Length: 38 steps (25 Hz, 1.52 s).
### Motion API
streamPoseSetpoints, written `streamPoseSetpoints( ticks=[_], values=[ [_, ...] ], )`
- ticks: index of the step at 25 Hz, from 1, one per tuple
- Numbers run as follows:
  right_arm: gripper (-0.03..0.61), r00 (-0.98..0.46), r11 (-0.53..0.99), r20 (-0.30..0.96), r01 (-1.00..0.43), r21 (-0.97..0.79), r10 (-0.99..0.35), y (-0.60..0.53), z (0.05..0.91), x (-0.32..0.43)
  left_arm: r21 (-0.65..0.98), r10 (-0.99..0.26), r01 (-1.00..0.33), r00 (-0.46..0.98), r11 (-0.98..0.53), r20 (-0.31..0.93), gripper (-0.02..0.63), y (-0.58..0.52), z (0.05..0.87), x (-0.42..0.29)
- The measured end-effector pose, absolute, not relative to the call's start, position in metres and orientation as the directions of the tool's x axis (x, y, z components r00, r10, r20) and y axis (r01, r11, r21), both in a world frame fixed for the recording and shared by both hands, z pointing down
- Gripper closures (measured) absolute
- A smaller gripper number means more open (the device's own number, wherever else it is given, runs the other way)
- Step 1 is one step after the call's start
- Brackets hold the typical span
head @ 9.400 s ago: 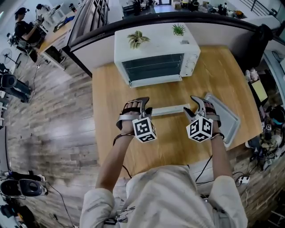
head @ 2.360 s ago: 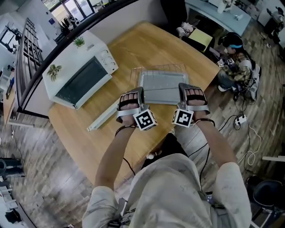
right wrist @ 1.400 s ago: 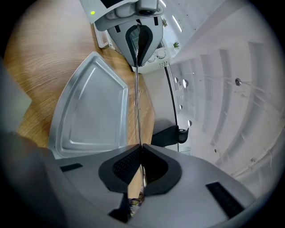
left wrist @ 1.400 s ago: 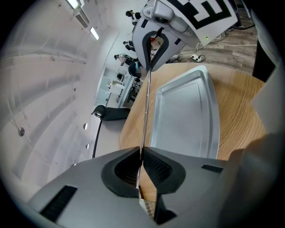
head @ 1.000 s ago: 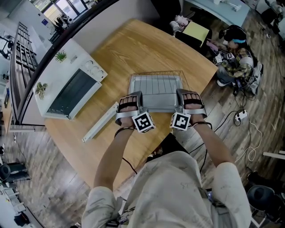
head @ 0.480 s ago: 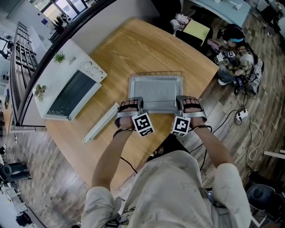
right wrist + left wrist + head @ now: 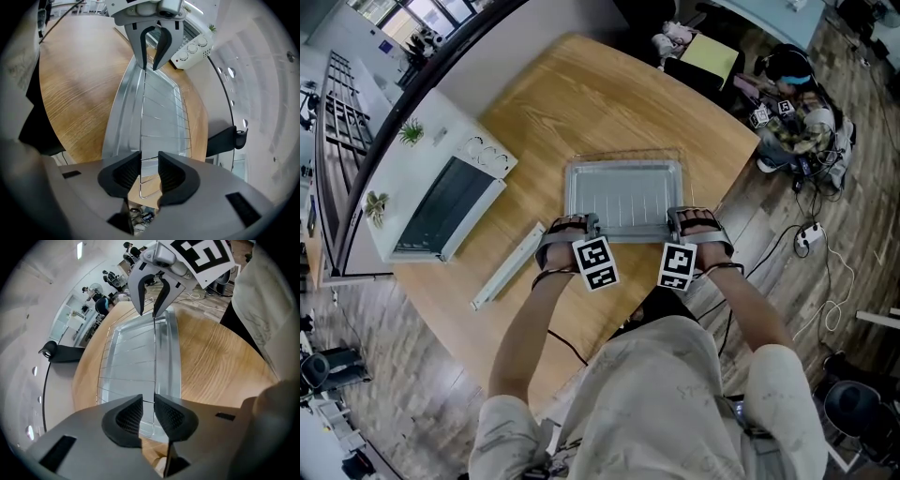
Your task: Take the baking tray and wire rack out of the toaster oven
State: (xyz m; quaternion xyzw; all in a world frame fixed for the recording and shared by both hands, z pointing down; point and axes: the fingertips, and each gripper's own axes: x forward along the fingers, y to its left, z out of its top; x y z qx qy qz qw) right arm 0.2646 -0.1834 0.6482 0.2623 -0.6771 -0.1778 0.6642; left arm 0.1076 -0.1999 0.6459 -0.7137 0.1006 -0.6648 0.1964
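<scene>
Silvery baking tray (image 7: 623, 197) with the wire rack (image 7: 161, 117) laid on it, flat on the wooden table (image 7: 581, 103), near its edge.
Left gripper (image 7: 147, 404) and right gripper (image 7: 150, 168) sit at the tray's near rim. Their jaws are a little apart and have just been opening, each with a rack wire between the pads, unpinched. White toaster oven (image 7: 441, 202) stands off left, with a long pale bar (image 7: 508, 267) lying between it and the tray.

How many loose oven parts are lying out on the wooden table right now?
3. The silver metal baking tray lies straight ahead, the thin wire rack rests on it, and a long pale strip lies left of them, beside the white toaster oven. None appear hidden.
</scene>
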Motion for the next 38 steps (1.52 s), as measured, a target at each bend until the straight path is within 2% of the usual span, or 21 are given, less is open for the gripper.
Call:
streamPoseSetpoints(
  ticks=[6, 16, 25, 32, 35, 38],
  values=[
    [0.425, 0.018, 0.848, 0.855, -0.120, 0.516, -0.518, -0.179, 0.659, 0.263, -0.386, -0.378, 0.132, 0.078, -0.913, 0.922, 0.522, -0.199, 0.658, 0.107],
    [0.425, 0.006, 0.895, 0.903, -0.134, 0.426, -0.429, -0.176, 0.664, 0.260, -0.346, -0.339, 0.113, 0.078, -0.931, 0.938, 0.508, -0.200, 0.663, 0.104],
    [0.411, -0.050, 0.911, 0.930, -0.229, 0.344, -0.364, -0.167, 0.655, 0.260, -0.335, -0.330, 0.031, 0.112, -0.942, 0.937, 0.494, -0.200, 0.650, 0.101],
    [0.408, -0.144, 0.896, 0.930, -0.352, 0.271, -0.338, -0.158, 0.643, 0.253, -0.372, -0.393, -0.137, 0.199, -0.918, 0.898, 0.500, -0.197, 0.627, 0.098],
    [0.411, -0.252, 0.853, 0.885, -0.459, 0.248, -0.393, -0.164, 0.621, 0.240, -0.386, -0.467, -0.304, 0.271, -0.871, 0.842, 0.506, -0.196, 0.606, 0.092],
    [0.410, -0.378, 0.793, 0.786, -0.568, 0.220, -0.489, -0.179, 0.584, 0.216, -0.387, -0.579, -0.503, 0.309, -0.773, 0.754, 0.507, -0.197, 0.580, 0.074]
  ],
)
